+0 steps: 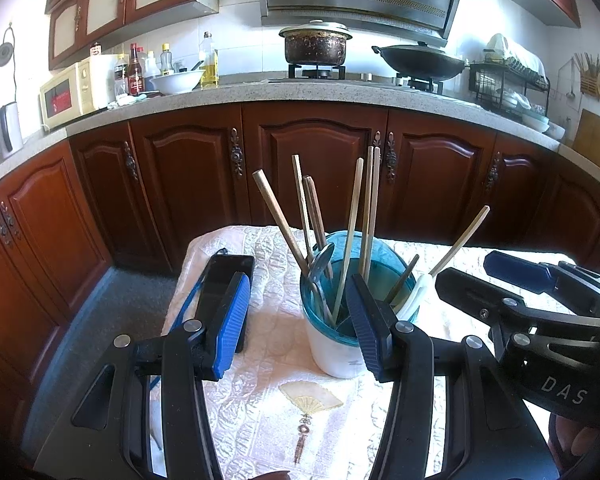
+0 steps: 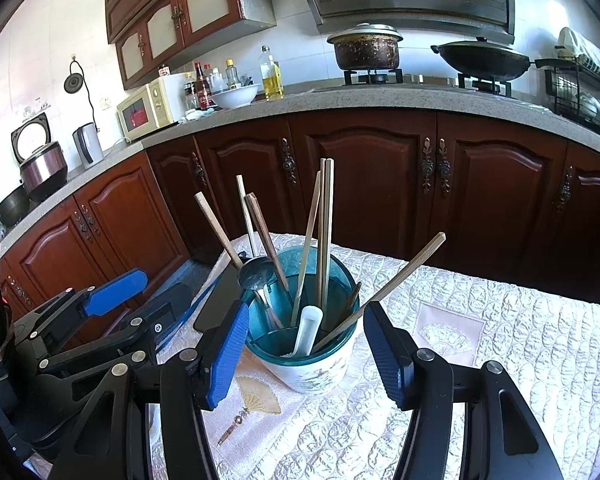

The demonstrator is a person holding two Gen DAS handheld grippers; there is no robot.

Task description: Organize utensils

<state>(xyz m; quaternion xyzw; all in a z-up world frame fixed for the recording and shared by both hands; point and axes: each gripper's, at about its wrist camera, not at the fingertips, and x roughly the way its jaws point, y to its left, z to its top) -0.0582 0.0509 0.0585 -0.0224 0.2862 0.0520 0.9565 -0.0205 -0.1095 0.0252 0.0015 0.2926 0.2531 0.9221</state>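
While both grippers hover spread wide and empty, the teal-rimmed white plastic utensil holder (image 2: 304, 336) stands upright on the quilted cream surface (image 2: 500, 360), just ahead between the right gripper (image 2: 306, 352) fingers. From the left gripper (image 1: 296, 320) it sits toward the right finger. Wooden chopsticks (image 2: 324, 232) rise near-vertical; one leans right. "DAS" reads on the right gripper's body.
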